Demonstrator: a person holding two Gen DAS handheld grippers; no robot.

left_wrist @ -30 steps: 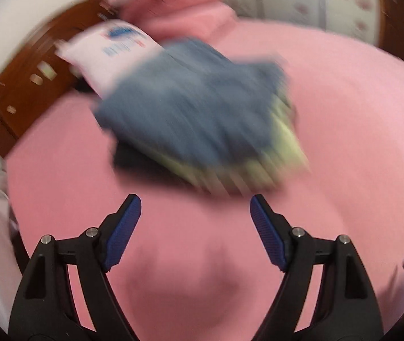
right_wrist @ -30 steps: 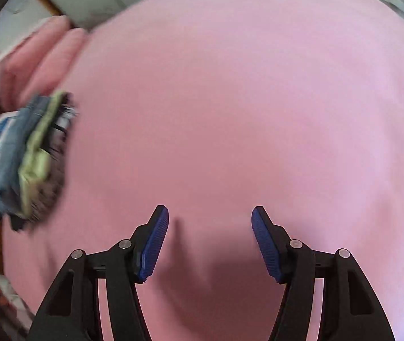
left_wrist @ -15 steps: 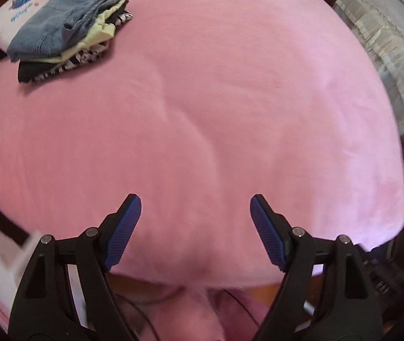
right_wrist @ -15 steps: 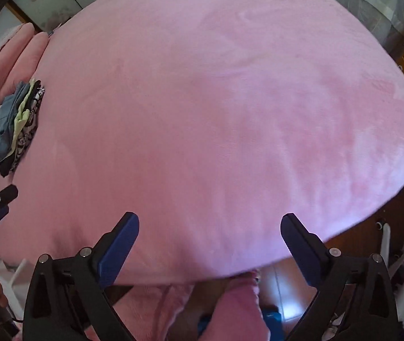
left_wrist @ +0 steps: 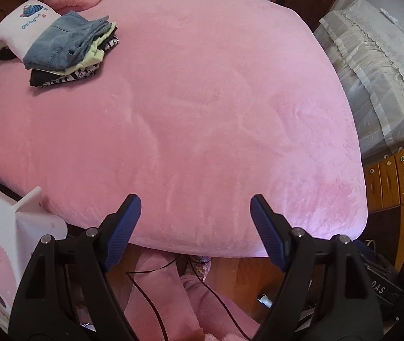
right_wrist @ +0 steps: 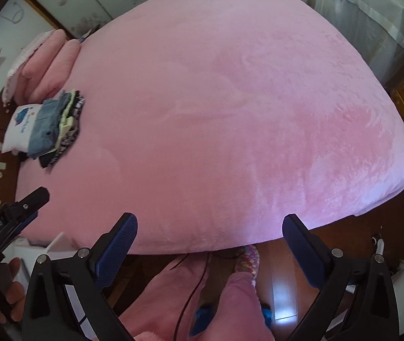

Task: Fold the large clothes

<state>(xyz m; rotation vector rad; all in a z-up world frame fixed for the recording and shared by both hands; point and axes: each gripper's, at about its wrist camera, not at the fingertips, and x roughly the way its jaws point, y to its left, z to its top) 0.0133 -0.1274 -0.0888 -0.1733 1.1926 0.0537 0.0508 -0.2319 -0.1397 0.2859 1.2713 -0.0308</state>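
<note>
We see the left gripper (left_wrist: pixel 195 218) – black triangular plastic arms with silver screws and ribbed blue pads (left_wrist: pixel 122 227). The right gripper (right_wrist: pixel 210 238) matches it, its blue pads (right_wrist: pixel 116 248) dotted. White lettering, "GenRobot.AI", marks the left gripper's side. Bare fingers (right_wrist: pixel 11 295) grip it – pink fleece trousers (right_wrist: pixel 239 307) and thin black cables (left_wrist: pixel 148 301) show below.

Pink bed (left_wrist: pixel 216 99) lies open except the clothes stack (left_wrist: pixel 68 48) at its far-left corner.
</note>
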